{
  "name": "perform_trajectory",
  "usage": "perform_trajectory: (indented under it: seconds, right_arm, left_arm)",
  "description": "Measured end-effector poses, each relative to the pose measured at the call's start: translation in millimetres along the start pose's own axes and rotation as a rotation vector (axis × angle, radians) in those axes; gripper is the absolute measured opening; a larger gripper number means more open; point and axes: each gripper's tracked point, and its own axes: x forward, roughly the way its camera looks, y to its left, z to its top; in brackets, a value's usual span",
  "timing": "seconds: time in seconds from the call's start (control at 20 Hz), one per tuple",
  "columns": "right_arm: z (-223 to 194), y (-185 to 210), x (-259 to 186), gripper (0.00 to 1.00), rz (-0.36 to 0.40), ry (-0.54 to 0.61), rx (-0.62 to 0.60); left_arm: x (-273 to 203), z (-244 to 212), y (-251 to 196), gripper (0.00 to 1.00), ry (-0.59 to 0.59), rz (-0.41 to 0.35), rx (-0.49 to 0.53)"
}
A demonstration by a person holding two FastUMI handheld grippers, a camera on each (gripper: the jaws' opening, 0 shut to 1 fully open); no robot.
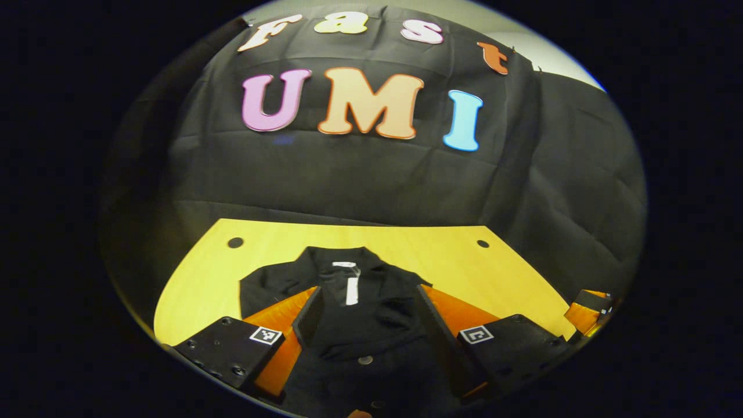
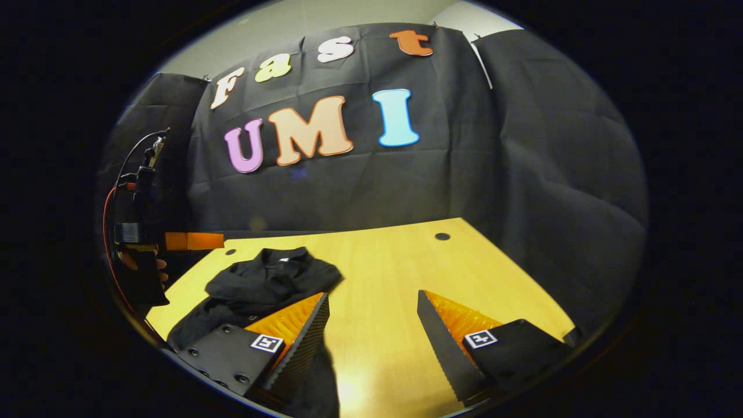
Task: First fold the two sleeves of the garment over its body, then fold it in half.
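The black collared garment (image 1: 348, 302) with a white neck label lies on the yellow wooden counter (image 1: 511, 273), collar toward the booth's cloth wall and hem toward us, so its long axis runs from near edge to far edge. In the left gripper view its outline looks narrow, with dark cloth bunched across the chest; we judge the sleeves are probably already laid over the body, though black on black keeps us from being sure. That would put us at the start of the second step, the fold in half.

Our left claw (image 1: 365, 325) hangs over the lower body of the garment with its two fingers spread wide apart, gripping nothing; whether the tips touch the cloth we cannot tell. Our right claw (image 2: 371, 325) is likewise wide open and empty, over bare counter just beside the garment's right edge, one finger overlapping the dark cloth at the near edge. In the right gripper view the hand (image 2: 142, 267) holding the left gripper shows at the far left, with a red cable above it.

The next move, as we read it, calls for each claw to take one hem corner and carry it toward the collar together, keeping the edge level so the folded sleeves stay put.
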Motion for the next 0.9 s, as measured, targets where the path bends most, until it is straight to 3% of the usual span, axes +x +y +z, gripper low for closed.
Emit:
perform_trajectory:
  seconds: [0.3,0.6,0.9]
  right_arm:
    - [-18.3,43.9,-14.2,0.98,0.033,0.014,-0.044]
    - [-57.0,74.9,-40.1,0.98,0.029,0.071,-0.08]
    - [-111.6,74.9,-51.6,0.98,-0.01,0.181,-0.11]
  left_arm:
    - [-74.3,-39.4,79.9,0.95,0.043,0.123,0.008]
    - [-129.2,-97.1,133.7,0.95,0.128,0.17,-0.01]
    - [-156.6,-165.0,161.0,0.95,0.248,0.199,-0.039]
